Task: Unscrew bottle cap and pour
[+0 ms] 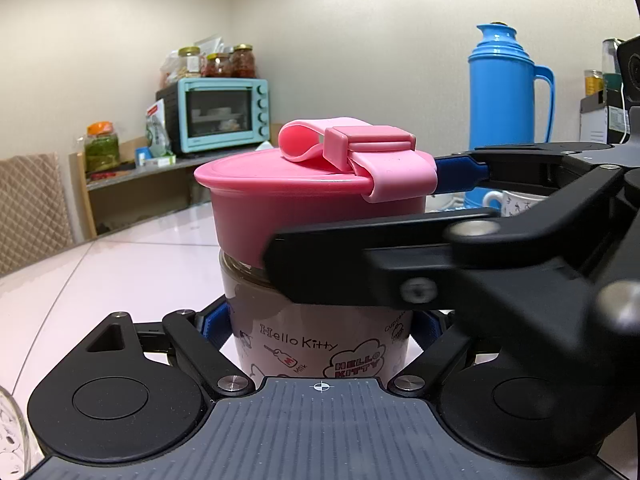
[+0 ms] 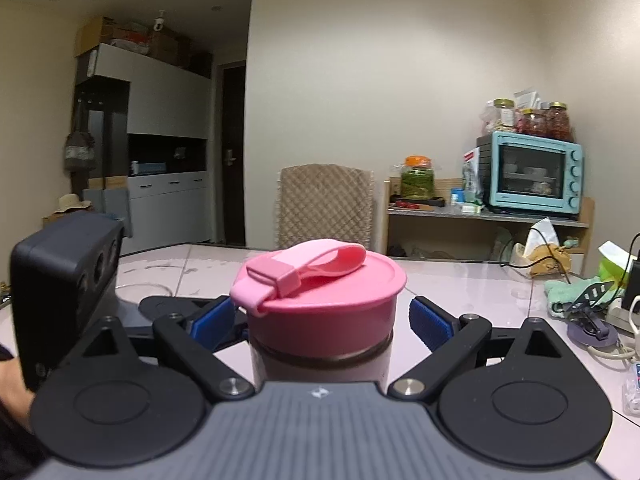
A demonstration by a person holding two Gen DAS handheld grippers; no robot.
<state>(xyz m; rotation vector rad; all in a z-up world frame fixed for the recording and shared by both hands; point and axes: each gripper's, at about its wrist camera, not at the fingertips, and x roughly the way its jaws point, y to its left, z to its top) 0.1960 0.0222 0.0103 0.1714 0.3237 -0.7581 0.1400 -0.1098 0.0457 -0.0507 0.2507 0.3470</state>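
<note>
1 bottle (image 1: 320, 344) stands upright on the pale tiled table (image 1: 120, 264), printed with "Hello Kitty" lettering. 1 pink cap (image 1: 312, 208) sits on its top, carrying 1 pink strap loop (image 1: 304, 140) folded across the lid.

Left gripper (image 1: 320, 326): its 2 blue-padded fingers (image 1: 214, 326) press against the lower body of the bottle, 1 on each side, clamped on it. The bottle fills the near centre of the left wrist view.

Right gripper (image 2: 322, 318): its 2 blue-padded fingers (image 2: 430, 322) flank the cap at cap height. A visible gap separates the right pad from the cap wall; the left pad sits close beside the cap, and contact there cannot be confirmed. The tongs stand apart. In the left wrist view the same gripper enters from the right, with 1 black finger crossing in front of the cap's lower edge and 1 blue-tipped finger behind the cap.

Background items:
- 1 turquoise toaster oven (image 2: 534, 174) on a far shelf, with 4 jars (image 2: 528, 120) on top.
- 1 blue thermos jug (image 1: 506, 88), far right in the left wrist view.
- 1 white mug (image 1: 516, 202), just in front of the thermos.
- 1 chair with a quilted cover (image 2: 326, 204) at the far table edge.
- 1 green-filled jar with an orange lid (image 2: 418, 178), left of the oven.
</note>
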